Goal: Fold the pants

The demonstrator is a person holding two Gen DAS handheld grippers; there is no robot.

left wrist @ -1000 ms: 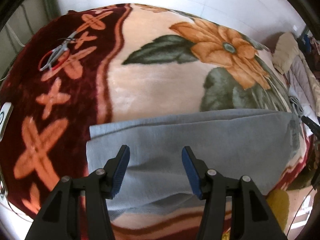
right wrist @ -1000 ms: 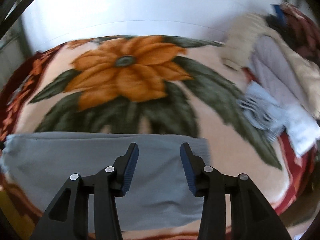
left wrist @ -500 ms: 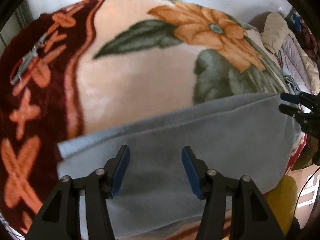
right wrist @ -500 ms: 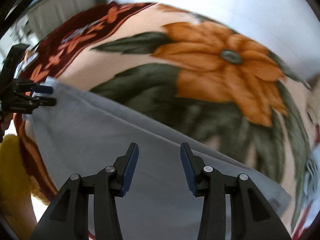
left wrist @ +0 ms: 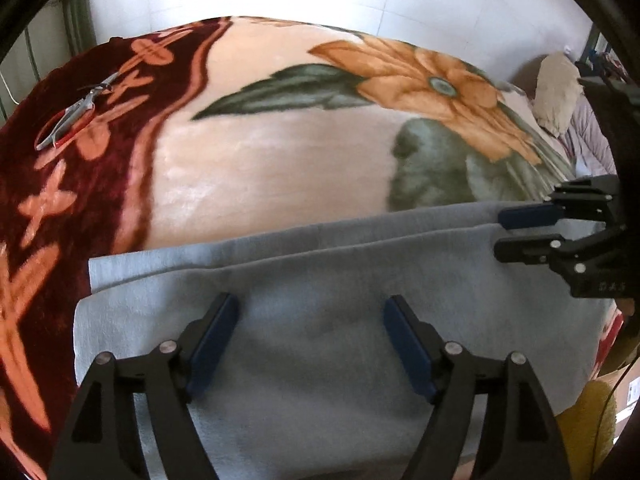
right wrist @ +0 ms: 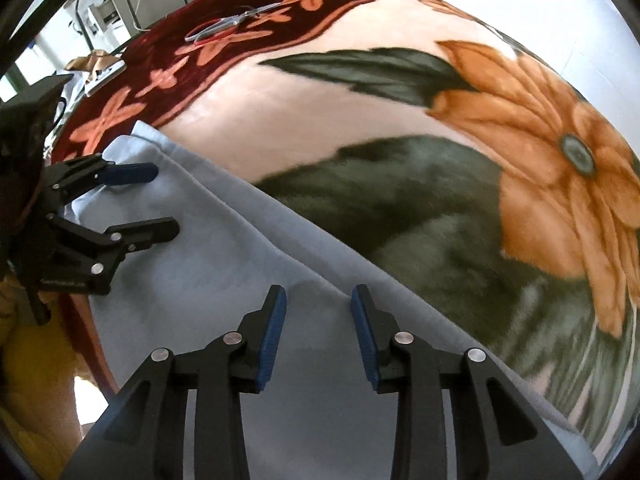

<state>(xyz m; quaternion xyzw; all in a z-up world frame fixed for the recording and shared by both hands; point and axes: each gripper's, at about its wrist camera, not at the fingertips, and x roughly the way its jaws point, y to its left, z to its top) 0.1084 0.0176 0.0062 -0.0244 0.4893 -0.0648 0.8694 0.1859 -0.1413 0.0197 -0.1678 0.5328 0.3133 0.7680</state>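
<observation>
Both of our grippers, left [left wrist: 310,342] and right [right wrist: 318,334], hover with jaws apart over the grey pants [left wrist: 320,360] on the floral blanket [left wrist: 280,168].

Both wrist cams low, close over pants [left wrist: 320,320] on blanket [left wrist: 280,168]. L faces wall; R looks leftward. Shared: pants, scissors [right wrist: 224,26].

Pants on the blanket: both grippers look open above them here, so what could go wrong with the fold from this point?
1. The grey pants lie in two layers with offset edges; the open left gripper might pinch only the top one.
2. The right gripper hangs beside a ridge in the cloth, so closing there could trap a crease.
3. The scissors lie on the blanket, apart from the pants, and could snag if the cloth swings that way.
</observation>
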